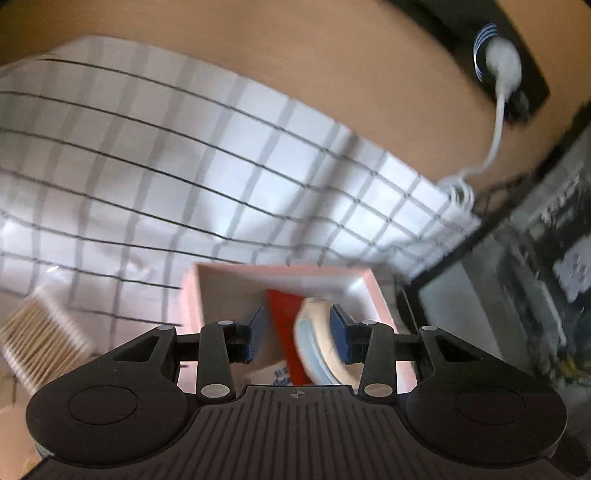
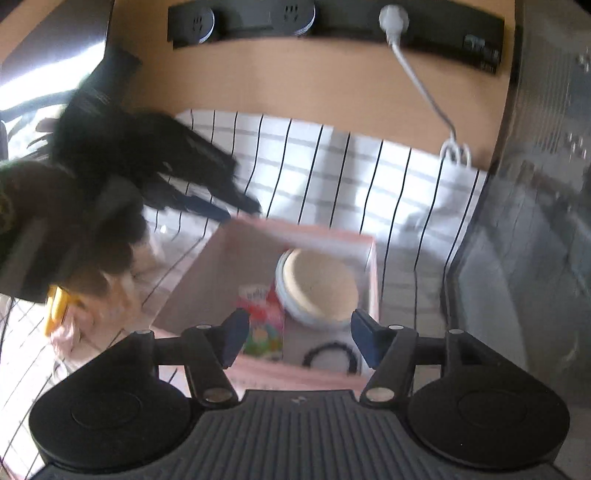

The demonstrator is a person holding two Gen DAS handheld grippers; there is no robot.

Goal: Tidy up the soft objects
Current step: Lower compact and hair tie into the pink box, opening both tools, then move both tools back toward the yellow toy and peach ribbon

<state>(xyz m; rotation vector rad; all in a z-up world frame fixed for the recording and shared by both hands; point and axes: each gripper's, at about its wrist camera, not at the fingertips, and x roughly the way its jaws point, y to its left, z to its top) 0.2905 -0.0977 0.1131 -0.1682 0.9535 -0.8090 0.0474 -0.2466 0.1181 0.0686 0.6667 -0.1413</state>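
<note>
A pink box (image 1: 332,274) stands on a checked cloth (image 1: 184,166). In it lie a round cream powder puff (image 1: 321,343) with a pale blue rim and a red packet (image 1: 284,325). My left gripper (image 1: 298,332) hovers open over the box, and the puff and packet show through the gap between its blue pads. In the right wrist view the pink box (image 2: 295,376) holds the puff (image 2: 317,288), a colourful packet (image 2: 264,325) and a black hair tie (image 2: 330,356). My right gripper (image 2: 299,339) hangs open just above the hair tie, holding nothing. The blurred left gripper (image 2: 236,199) reaches over the box's far left corner.
A pack of cotton swabs (image 1: 40,339) lies left of the box. A yellow object (image 2: 55,306) sits by the hand at the left. A black power strip (image 2: 332,18) with a white plug (image 2: 393,16) runs along the wooden wall. A dark cabinet (image 2: 535,221) stands at the right.
</note>
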